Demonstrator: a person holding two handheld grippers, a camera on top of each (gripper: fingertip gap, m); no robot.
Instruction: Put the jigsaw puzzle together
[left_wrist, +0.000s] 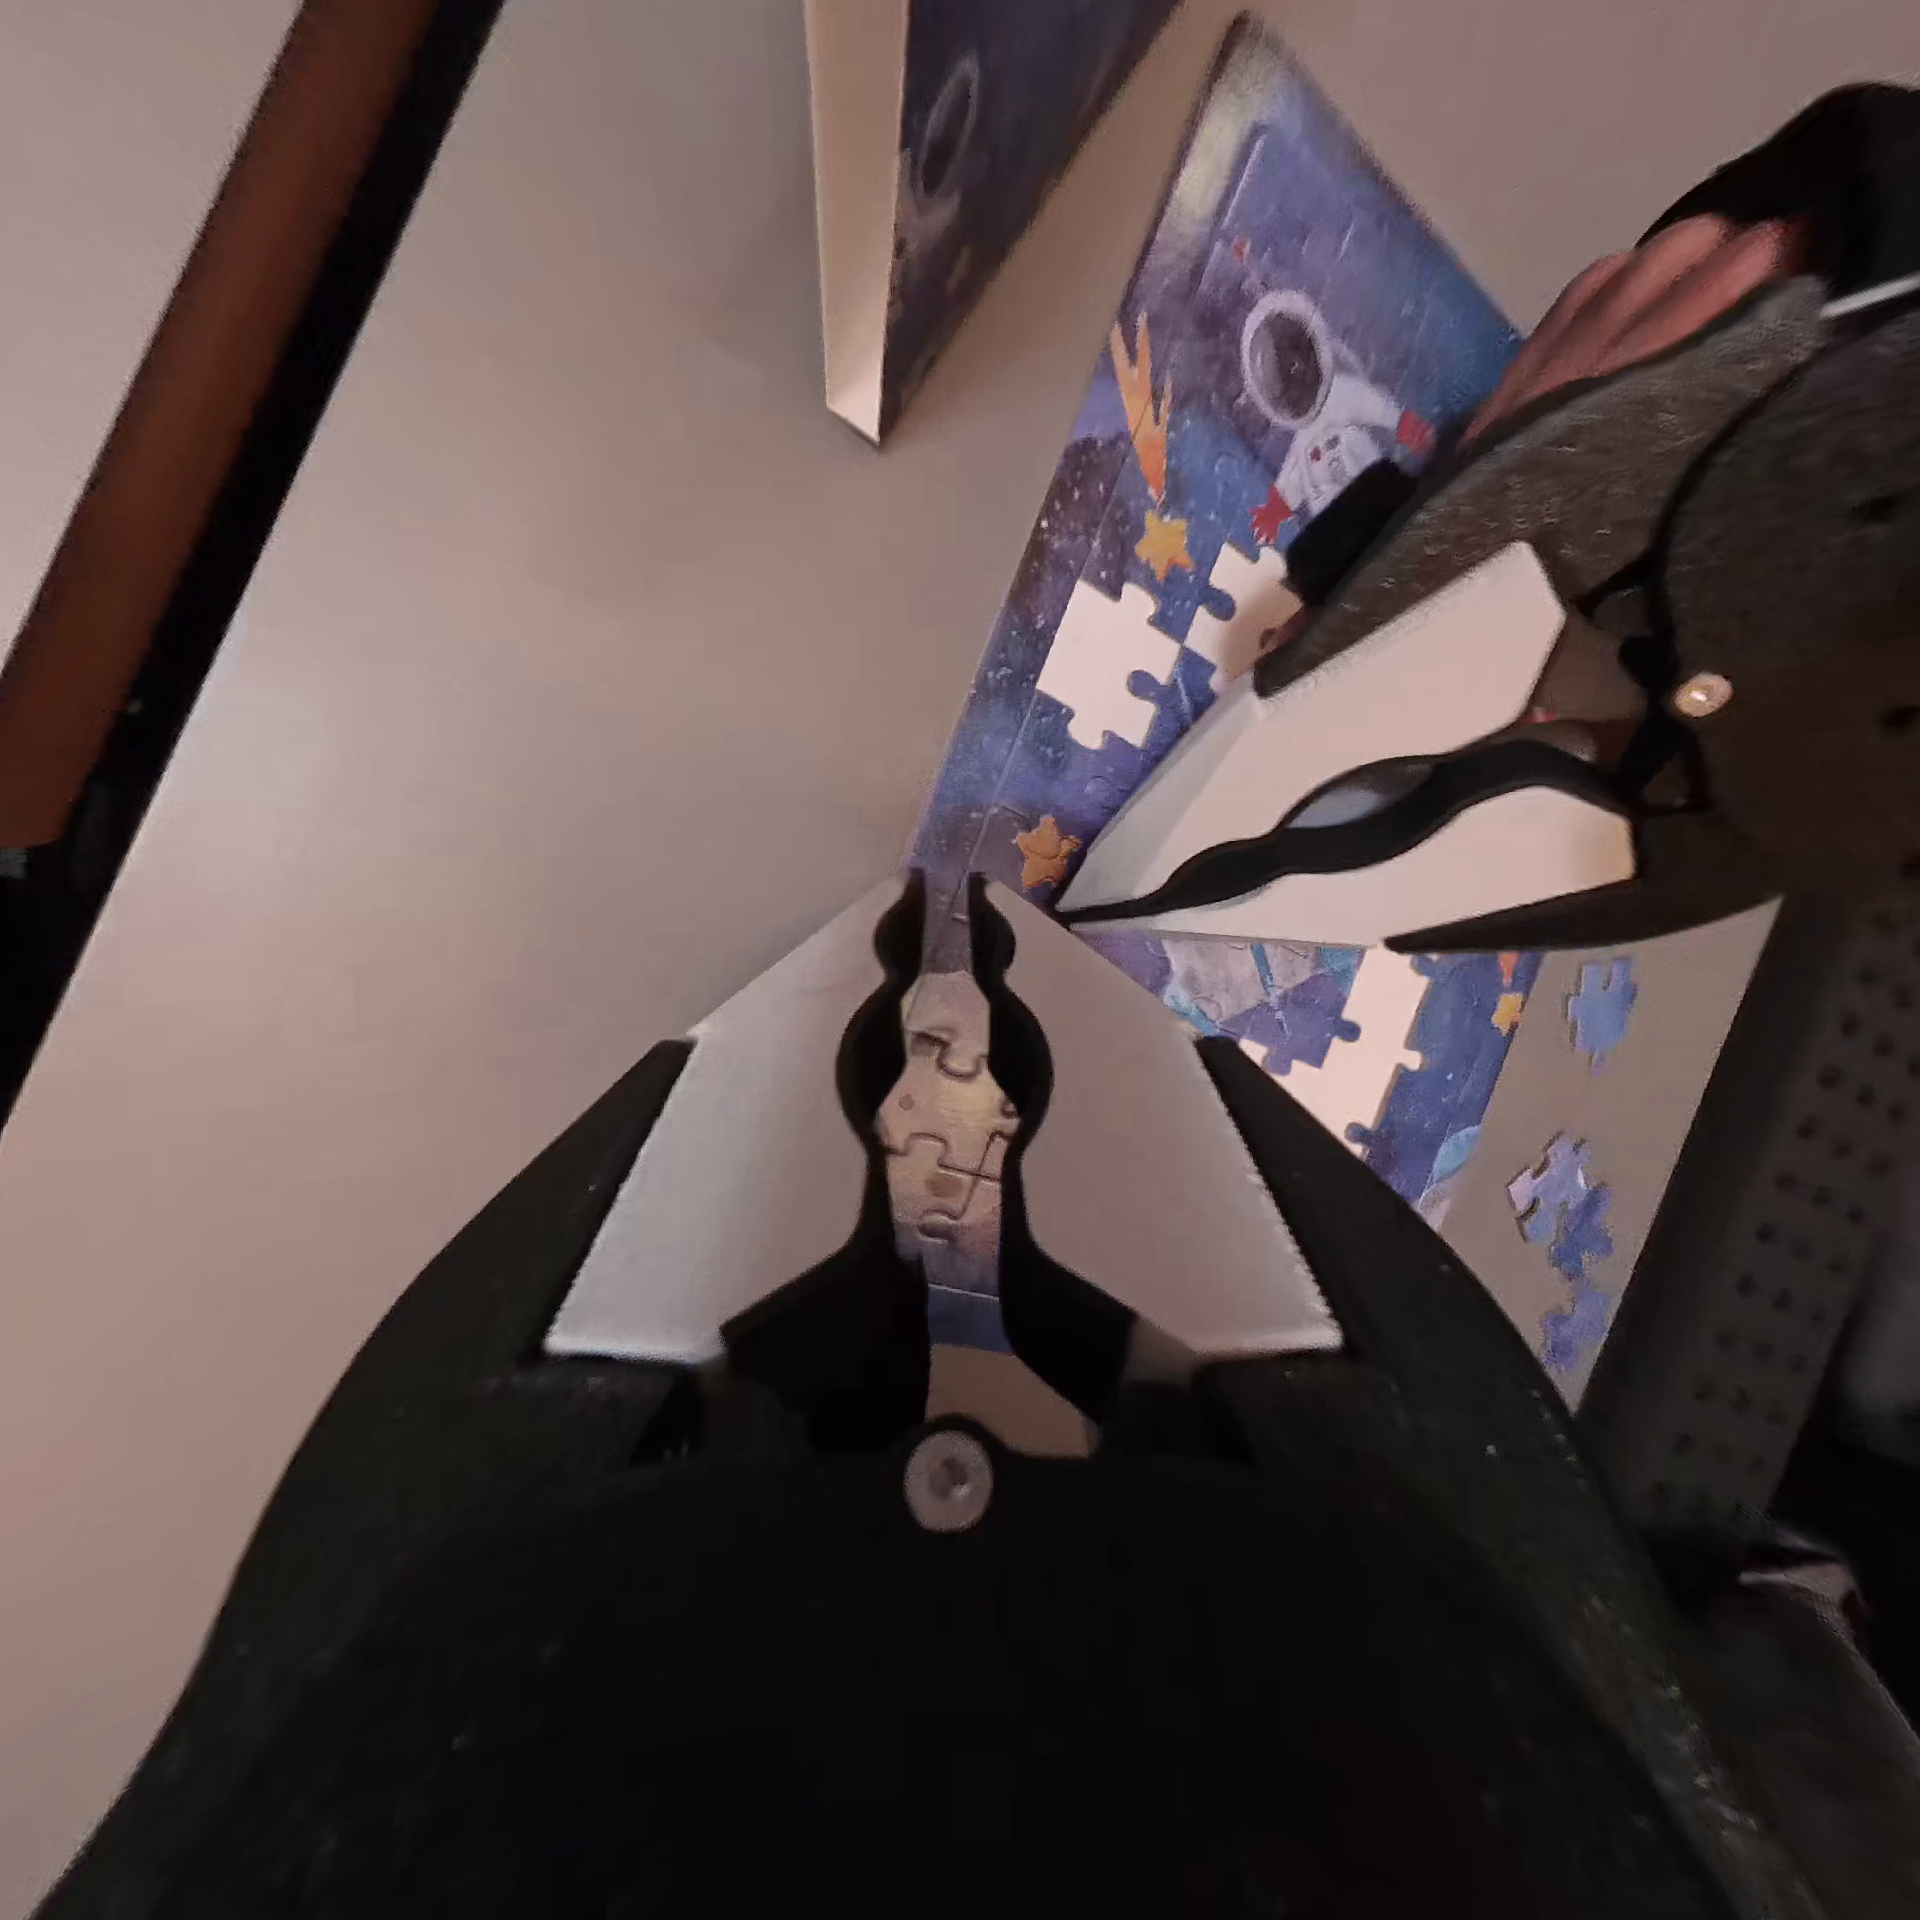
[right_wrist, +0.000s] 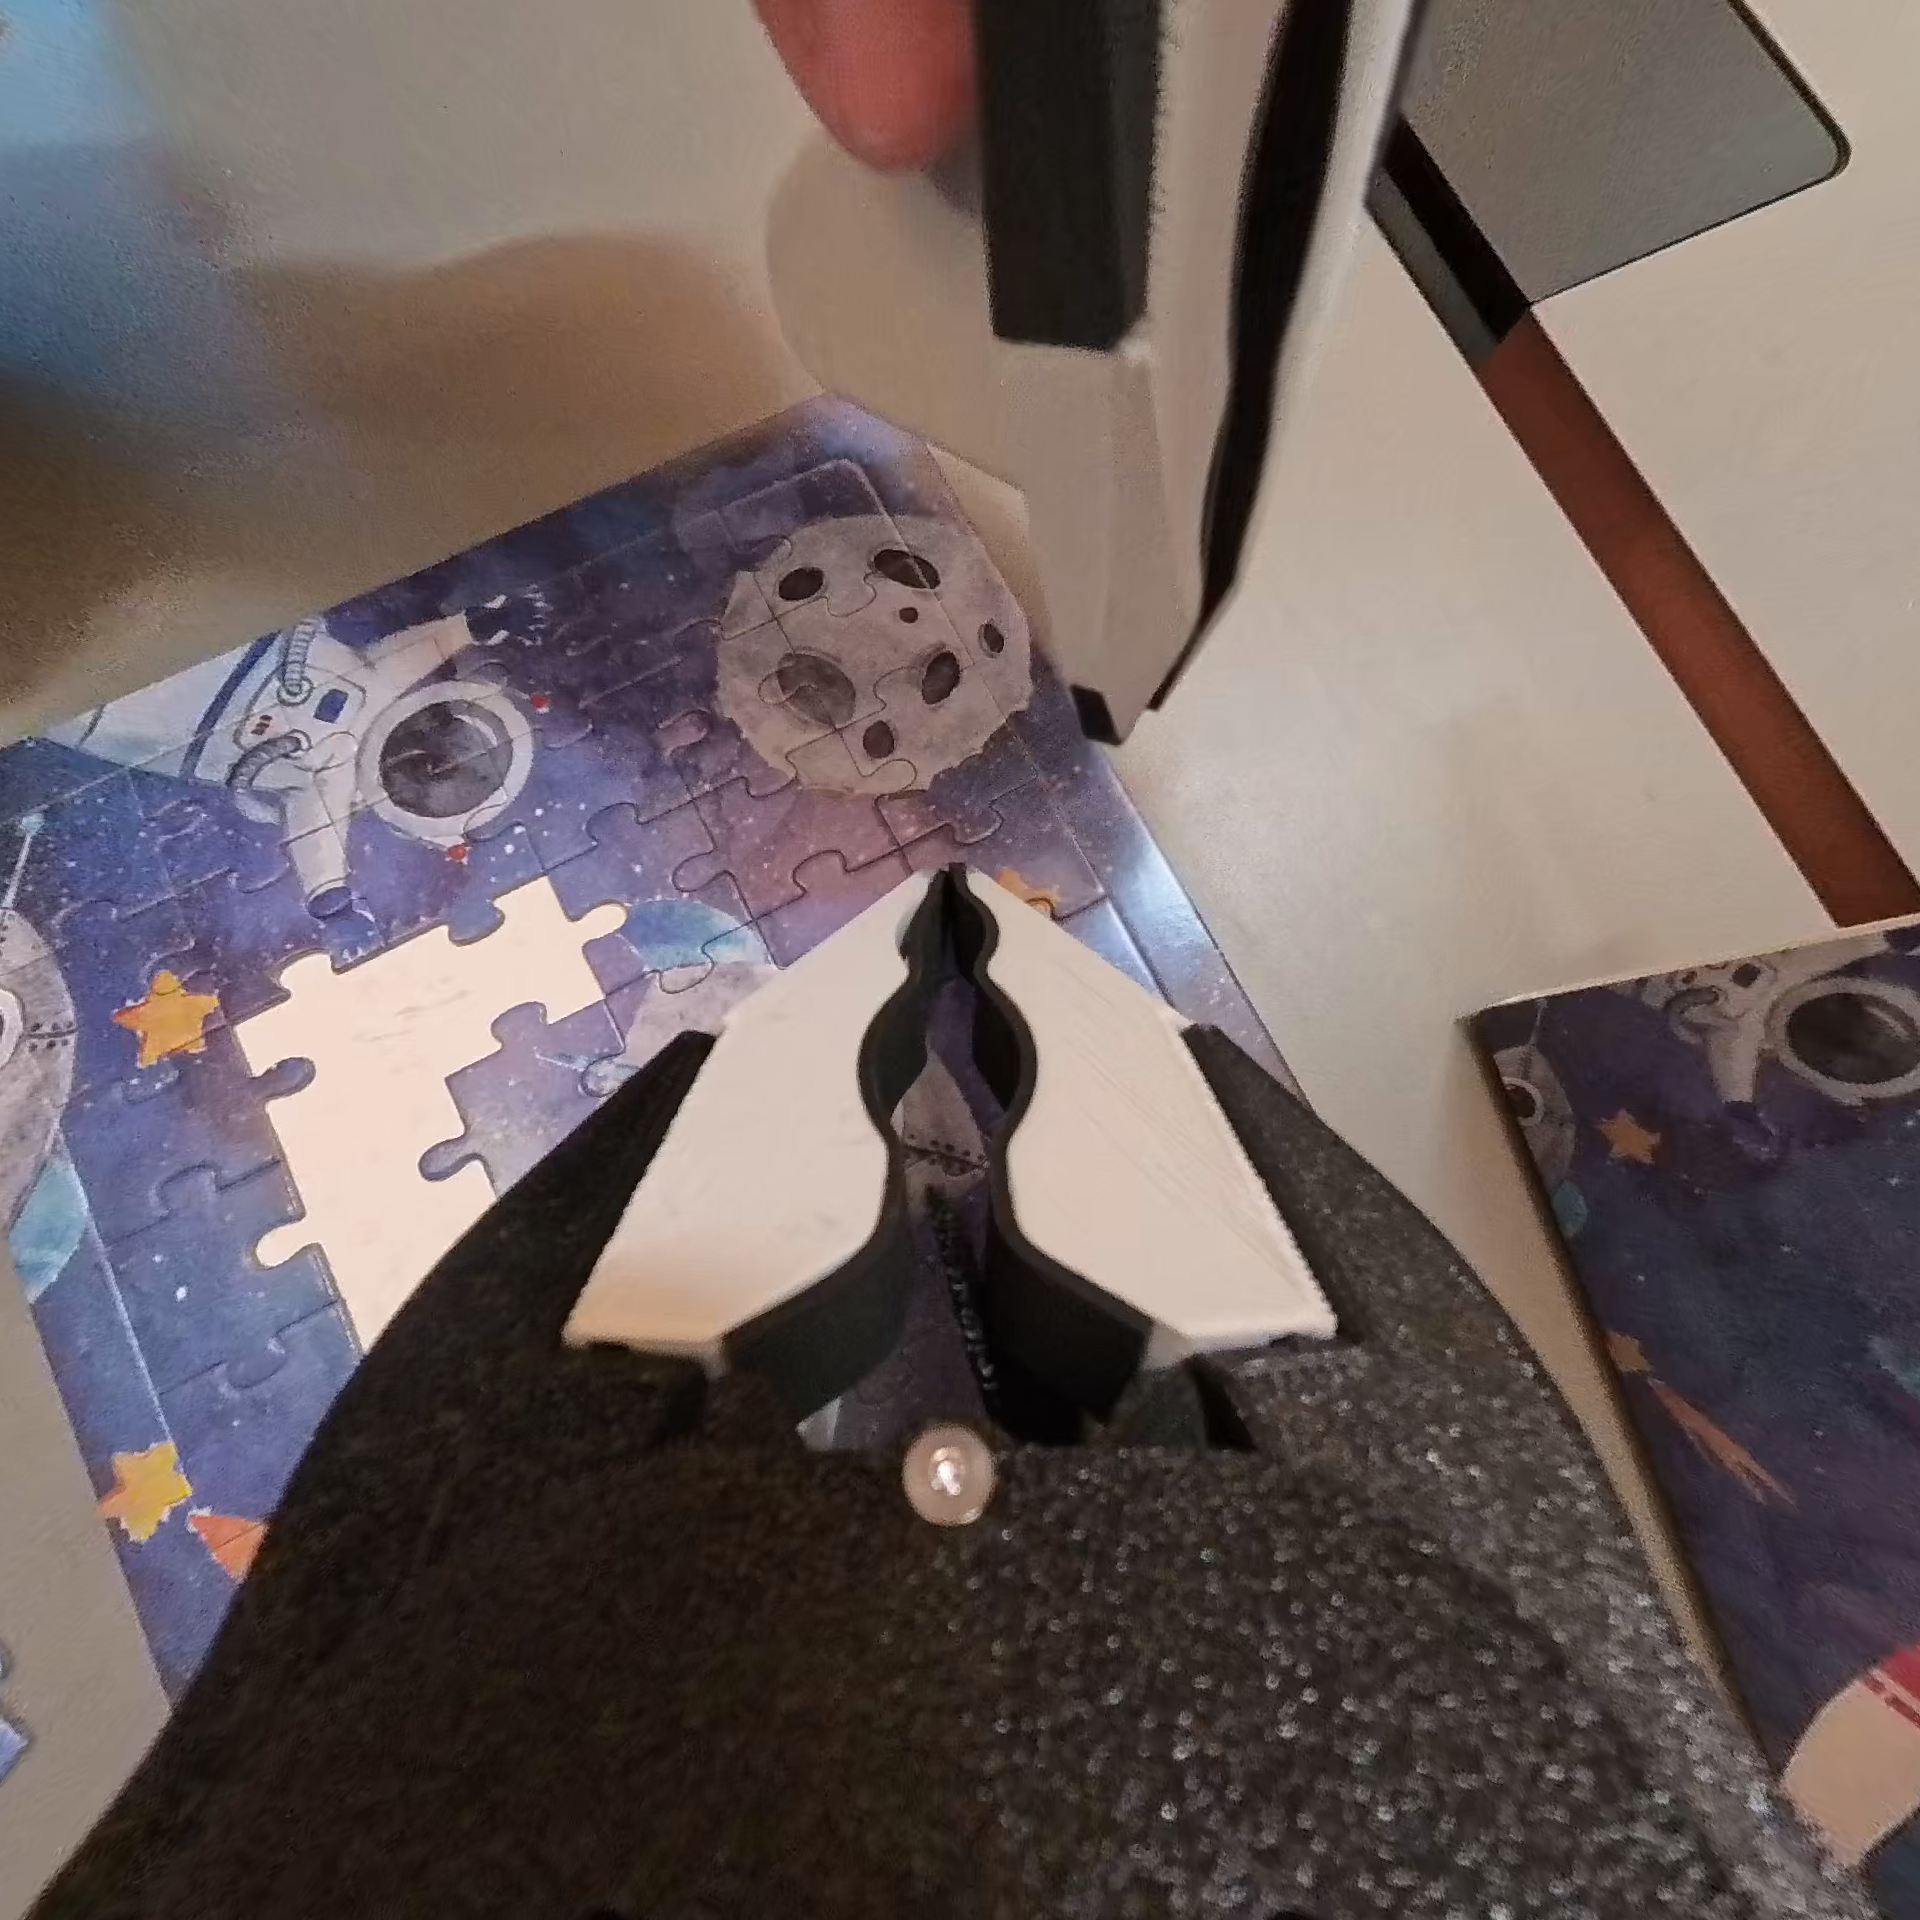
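While both tools are hanging low over the table (left_wrist: 520, 727), the left gripper (left_wrist: 945, 896) is showing its jaws drawn almost together, only a thin slit between them, and the moon part of the jigsaw puzzle (left_wrist: 1299, 312) is showing right through that slit, so it is carrying nothing that I can see. Its tips are sitting over the near edge of the puzzle.

Just to the right of them, the right gripper (left_wrist: 1081, 914) is reaching in sideways across the picture. In its own view the right gripper is likewise nearly closed, tips over the puzzle just below the moon, and a dark sliver is lying in the slit; whether that is a piece seen edge-on I cannot tell.

What the next move is turning on, as I judge it, is this: the large gap (right_wrist: 416, 1039) is lying to the left of the right gripper's tips, its long axis running diagonally from near left to far right in that view. The loose pieces (left_wrist: 1564, 1205) are lying on the bare table off the puzzle's edge on the right gripper's side, so the right hand is being the nearer one for fetching.

Farther off, a second gap (left_wrist: 1112, 655) is sitting by the astronaut, and the box lid (left_wrist: 935, 208) is lying beyond.
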